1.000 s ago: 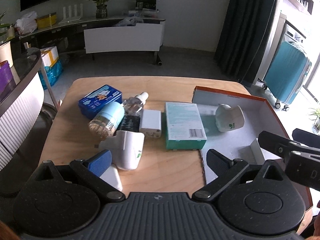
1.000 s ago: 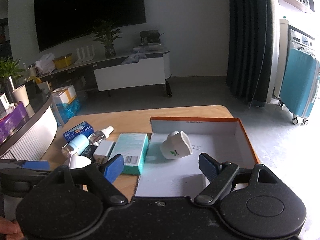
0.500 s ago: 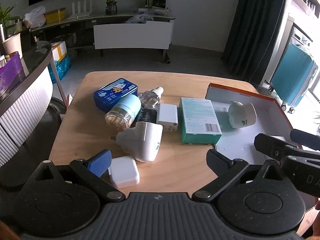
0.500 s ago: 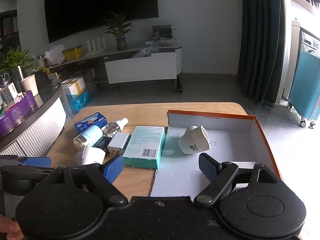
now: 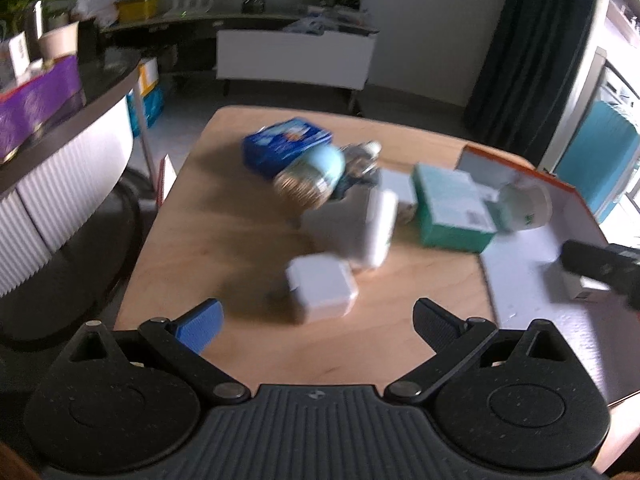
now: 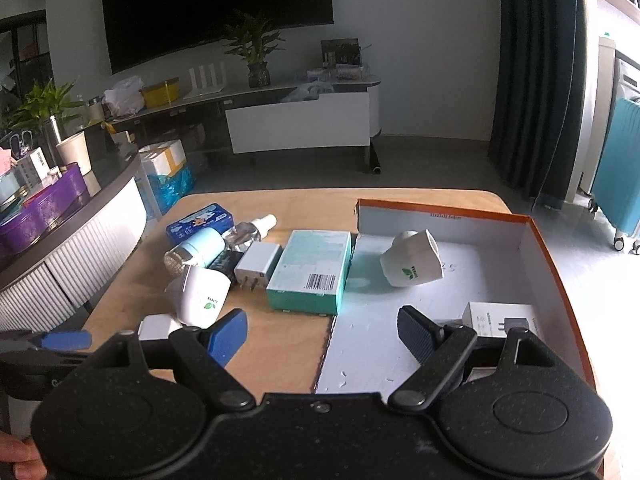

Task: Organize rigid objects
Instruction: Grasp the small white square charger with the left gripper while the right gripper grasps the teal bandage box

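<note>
On the wooden table [image 6: 280,344] lie a blue tin [image 6: 199,225], a pale blue jar [image 6: 195,251], a clear spray bottle [image 6: 250,230], a white plug adapter [image 6: 257,262], a teal box [image 6: 311,270], a white plug-in device [image 6: 200,295] and a small white square case [image 5: 321,287]. The orange-rimmed white box [image 6: 552,268] holds a second white device [image 6: 412,265] and a small white carton [image 6: 500,317]. My left gripper [image 5: 318,322] is open just short of the white case. My right gripper [image 6: 322,334] is open over the box's near left edge. The left wrist view is blurred.
A curved white counter [image 6: 76,248] with a purple box [image 6: 40,212] stands left of the table. Behind are a TV bench [image 6: 296,120], a plant [image 6: 256,52], dark curtains [image 6: 532,80] and a teal suitcase [image 6: 618,172].
Both grippers have drawn back and up, so the table objects sit further ahead. The white square case now lies between the left fingers' line. Nothing has been taken hold of.
</note>
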